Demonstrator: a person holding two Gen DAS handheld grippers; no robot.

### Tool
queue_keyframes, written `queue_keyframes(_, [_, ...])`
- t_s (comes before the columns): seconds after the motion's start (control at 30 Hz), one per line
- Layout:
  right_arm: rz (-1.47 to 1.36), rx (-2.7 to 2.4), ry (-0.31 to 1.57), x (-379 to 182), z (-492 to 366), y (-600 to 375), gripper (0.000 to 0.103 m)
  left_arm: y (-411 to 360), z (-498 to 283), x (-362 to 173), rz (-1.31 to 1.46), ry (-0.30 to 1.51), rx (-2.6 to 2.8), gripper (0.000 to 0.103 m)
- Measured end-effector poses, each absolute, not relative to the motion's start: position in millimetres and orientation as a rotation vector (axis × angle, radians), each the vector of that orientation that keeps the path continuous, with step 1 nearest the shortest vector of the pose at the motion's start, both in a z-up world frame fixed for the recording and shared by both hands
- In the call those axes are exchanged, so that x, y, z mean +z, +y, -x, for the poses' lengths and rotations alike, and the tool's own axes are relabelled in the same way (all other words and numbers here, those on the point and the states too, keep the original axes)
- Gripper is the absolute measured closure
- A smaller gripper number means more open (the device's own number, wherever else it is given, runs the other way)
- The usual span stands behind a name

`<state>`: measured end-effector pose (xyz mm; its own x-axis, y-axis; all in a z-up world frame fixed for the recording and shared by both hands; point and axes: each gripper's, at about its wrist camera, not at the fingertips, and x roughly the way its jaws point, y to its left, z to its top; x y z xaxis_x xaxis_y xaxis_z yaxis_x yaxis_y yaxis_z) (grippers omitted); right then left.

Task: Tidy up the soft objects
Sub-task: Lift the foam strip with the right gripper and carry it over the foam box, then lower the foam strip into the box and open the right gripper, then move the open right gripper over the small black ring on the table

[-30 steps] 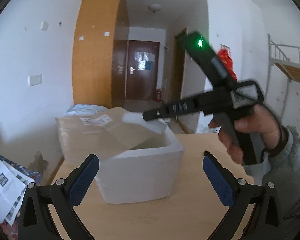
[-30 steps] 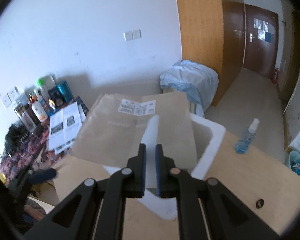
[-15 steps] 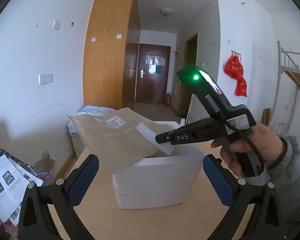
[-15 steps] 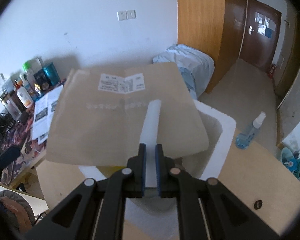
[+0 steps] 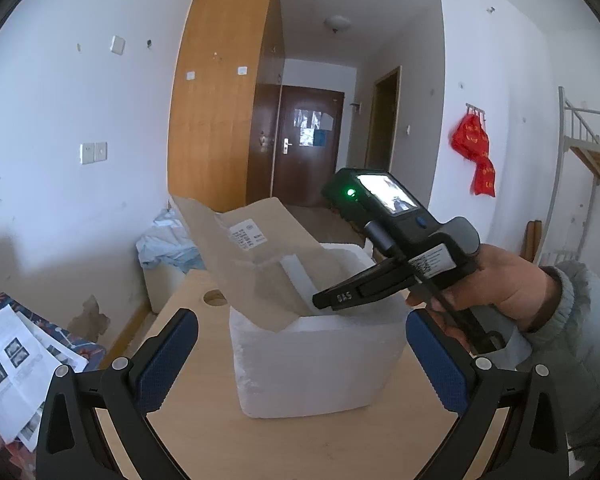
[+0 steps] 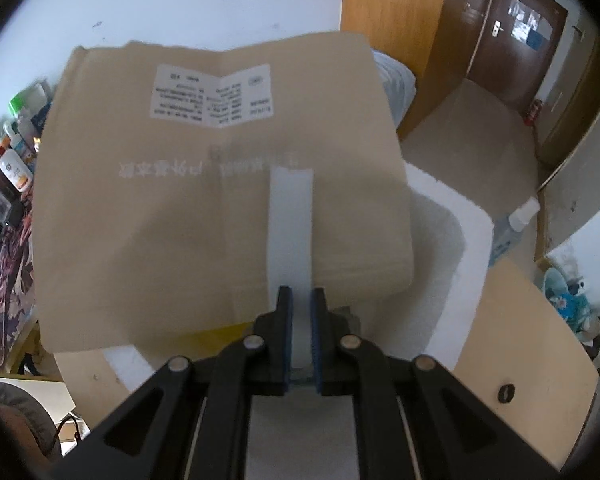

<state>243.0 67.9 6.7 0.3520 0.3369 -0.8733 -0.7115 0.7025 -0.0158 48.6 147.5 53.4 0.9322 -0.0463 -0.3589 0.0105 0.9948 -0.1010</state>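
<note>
Right gripper (image 6: 300, 334) clenched on white foam strip (image 6: 290, 224) with kraft mailer (image 6: 204, 200), over foam box (image 5: 316, 356). Likely light, floppy; grip near edge. Left gripper (image 5: 300, 356) released.

The foam box (image 5: 312, 364) is white, and so is the foam strip (image 6: 291, 224). The cardboard sheet (image 6: 188, 220) is plain tan with a white label (image 6: 212, 94) printed in black and a faint line of pale characters. The desk (image 5: 300, 444) is light wood. The fingers (image 5: 168, 354) of the left gripper (image 5: 300, 356) carry blue textured pads on black arms. The wardrobe (image 5: 220, 92) is orange-brown, the door (image 5: 308, 144) dark brown, the hanging bag (image 5: 474, 152) red with gold marks.
</note>
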Motion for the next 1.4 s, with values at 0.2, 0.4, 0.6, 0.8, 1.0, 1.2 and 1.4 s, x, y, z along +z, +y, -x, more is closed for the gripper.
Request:
queue_keyframes(0.2, [0.453,0.685,1.046,7,-243,68,0.092,149,-44,58,0.096,0.352,-0.035,0.000])
queue_keyframes(0.4, [0.438,0.677,1.019,14,-237,57,0.074,148,-40,62,0.092,0.344,-0.035,0.000])
queue_keyframes(0.6, [0.435,0.659,0.874,40,-213,39,0.032,139,-37,65,0.088,0.335,-0.043,0.000])
queue_keyframes(0.8, [0.392,0.659,0.816,66,-194,12,0.032,130,-36,69,0.077,0.327,-0.053,0.000])
queue_keyframes(1.0, [0.345,0.664,0.761,88,-196,-3,0.032,114,-35,78,0.058,0.307,-0.076,0.000])
queue_keyframes(1.2, [0.277,0.588,0.640,102,-175,-53,0.024,87,-32,90,0.038,0.272,-0.135,0.000])
queue_keyframes(1.4, [0.194,0.474,0.553,106,-148,-123,0.016,49,-38,91,0.005,0.274,-0.187,0.000])
